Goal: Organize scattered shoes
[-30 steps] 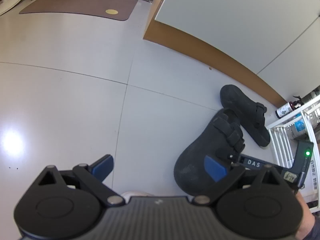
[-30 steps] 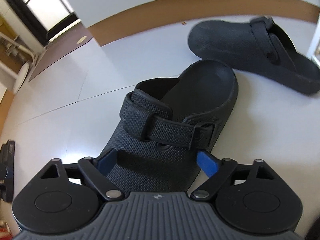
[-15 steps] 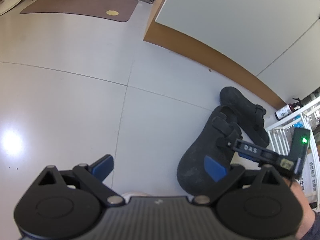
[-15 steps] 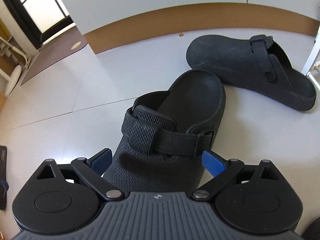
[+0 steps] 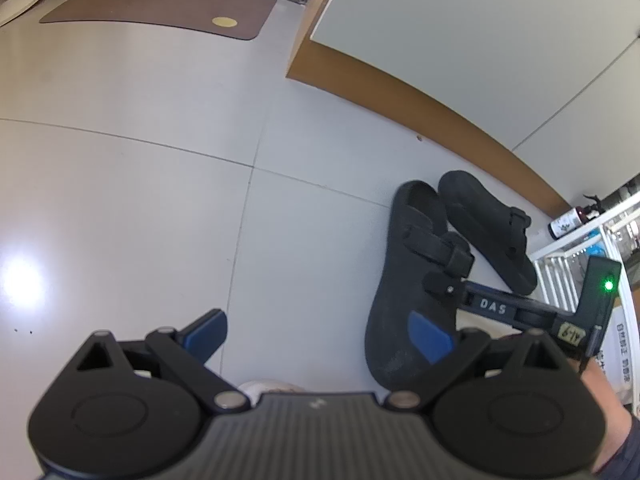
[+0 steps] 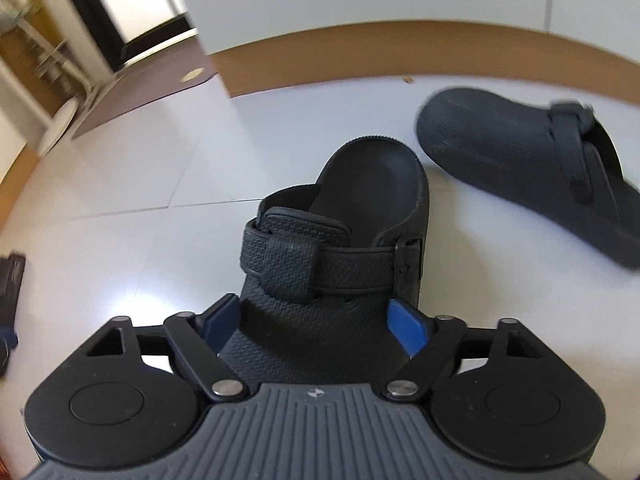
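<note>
Left tool [image 5: 320,338]: blue pads spread wide with nothing between them — only bare floor [image 5: 140,184] beneath.
Doormat [image 5: 160,12]: brown, far back on the floor by the doorway.
Near clog [image 6: 340,264]: black, strap across the middle, heel opening pointing away toward the wall; its front sits between the right tool's pads.
Right tool [image 6: 320,320]: jaws closing on the near clog, both blue pads at its sides — the left one looks pressed against it.
Far clog [image 6: 528,160]: black, lying on the floor just beside the near clog, nearer the brown baseboard [image 6: 400,44], angled off to the right.
White rack [image 5: 576,252]: at the right edge, past the clogs.
</note>
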`<state>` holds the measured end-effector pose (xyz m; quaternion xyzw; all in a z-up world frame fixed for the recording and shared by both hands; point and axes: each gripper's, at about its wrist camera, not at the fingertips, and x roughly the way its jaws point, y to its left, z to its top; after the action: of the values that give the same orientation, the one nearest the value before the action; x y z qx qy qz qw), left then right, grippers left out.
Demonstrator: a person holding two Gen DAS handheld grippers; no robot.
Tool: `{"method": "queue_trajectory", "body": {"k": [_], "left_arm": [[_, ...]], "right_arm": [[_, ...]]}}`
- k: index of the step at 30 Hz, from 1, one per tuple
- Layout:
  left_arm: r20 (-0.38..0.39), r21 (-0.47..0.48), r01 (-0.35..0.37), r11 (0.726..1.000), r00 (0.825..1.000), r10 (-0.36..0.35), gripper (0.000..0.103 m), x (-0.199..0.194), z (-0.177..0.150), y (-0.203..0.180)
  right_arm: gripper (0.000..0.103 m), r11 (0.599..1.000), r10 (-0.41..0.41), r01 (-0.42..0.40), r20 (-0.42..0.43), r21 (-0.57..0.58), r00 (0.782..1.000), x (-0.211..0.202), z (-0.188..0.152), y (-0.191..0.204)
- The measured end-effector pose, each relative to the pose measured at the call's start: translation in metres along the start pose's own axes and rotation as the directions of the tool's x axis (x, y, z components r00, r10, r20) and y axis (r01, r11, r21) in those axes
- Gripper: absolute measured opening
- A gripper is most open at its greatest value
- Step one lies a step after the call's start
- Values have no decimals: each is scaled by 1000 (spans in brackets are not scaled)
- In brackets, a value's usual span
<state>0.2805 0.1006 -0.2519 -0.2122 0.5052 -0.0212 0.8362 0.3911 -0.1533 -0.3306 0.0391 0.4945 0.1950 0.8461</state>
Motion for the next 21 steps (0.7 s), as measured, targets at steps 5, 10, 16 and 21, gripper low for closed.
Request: {"method": "queue_trajectory", "body": {"k": [5,10,16,21], "left_arm": [[1,-7,-1,1000,1000,1,99,1,0,0],[-4,-4,1,1000,1000,-1,99,4,1,-1],[-8,-4,2,1000,1000,-2,99,7,2,-1],[-10,-8,2,1000,1000,-2,99,9,1,0]], "right_arm": [[73,999,45,-46,-36,-3,998,-7,0,-1],[98,999,-34,34,8,-26,999,-10,-1,2],[97,1000,8,-8,-66,6,998,7,-6,0],[95,1000,6,-5,-62,3,998,6,-8,7]]}}
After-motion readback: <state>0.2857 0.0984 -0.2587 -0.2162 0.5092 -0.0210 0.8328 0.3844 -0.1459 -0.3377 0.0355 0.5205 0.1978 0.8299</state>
